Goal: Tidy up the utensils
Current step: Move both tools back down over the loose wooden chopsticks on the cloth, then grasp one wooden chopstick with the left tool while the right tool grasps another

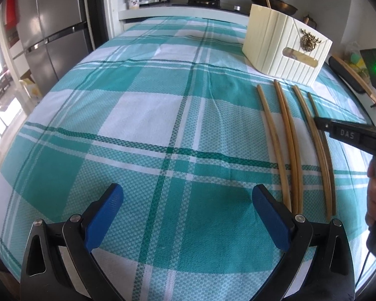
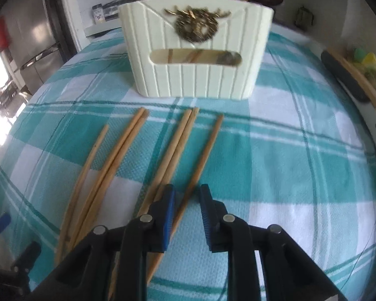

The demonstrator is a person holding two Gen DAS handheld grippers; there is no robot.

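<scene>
Six chopsticks lie before the cream holder; only the right wrist view shows the right gripper narrowly parted over one. The left gripper hovers wide apart.

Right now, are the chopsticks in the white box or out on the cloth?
Out. Six chopsticks lie flat on the checked cloth in front of the white box. Something wooden shows through its slot, but what it is cannot be told.

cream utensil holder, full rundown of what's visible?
The cream utensil holder looks like ribbed plastic, with a brass-coloured stag-head ornament above an oval slot in its front. It stands upright on the checked tablecloth, just beyond the chopsticks' far tips. Wooden handles poke above its rim. Neither gripper touches it.
</scene>
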